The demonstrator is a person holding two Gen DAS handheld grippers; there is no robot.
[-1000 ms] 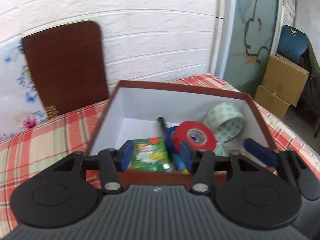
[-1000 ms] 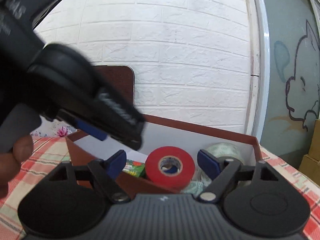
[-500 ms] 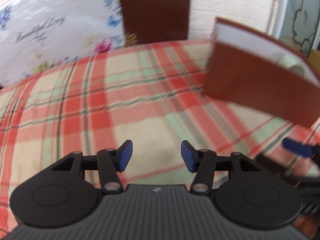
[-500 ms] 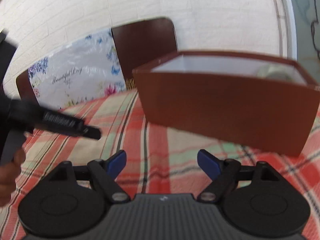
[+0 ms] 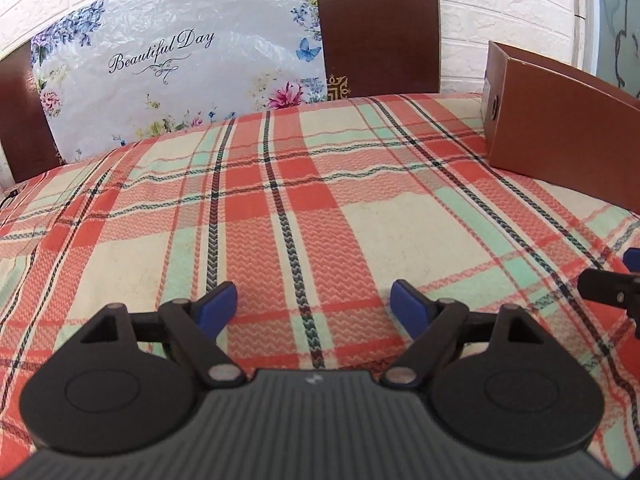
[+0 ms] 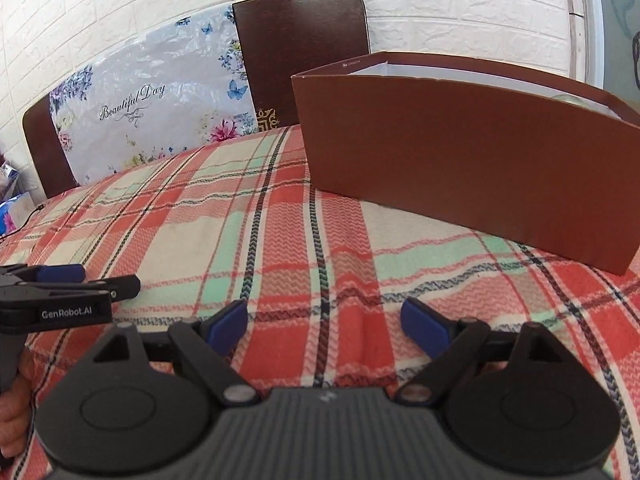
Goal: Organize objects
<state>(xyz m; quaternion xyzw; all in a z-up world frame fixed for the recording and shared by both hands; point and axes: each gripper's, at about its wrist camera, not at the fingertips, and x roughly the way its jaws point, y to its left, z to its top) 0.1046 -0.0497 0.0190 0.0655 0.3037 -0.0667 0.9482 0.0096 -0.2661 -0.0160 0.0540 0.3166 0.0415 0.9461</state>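
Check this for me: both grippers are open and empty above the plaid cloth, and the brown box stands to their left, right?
Not quite. The brown box stands to their right, as the right wrist view shows. The rest holds: left gripper and right gripper have open, empty jaws above the plaid cloth.

Both grippers hang low, side by side — the left gripper (image 5: 314, 306) with blue-tipped fingers spread wide and empty, the right gripper (image 6: 324, 326) likewise parted, gripping nothing.

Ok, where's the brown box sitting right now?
The brown box stands on the plaid tablecloth at the far right, ahead of the right hand-held gripper, beside the dark chair back.
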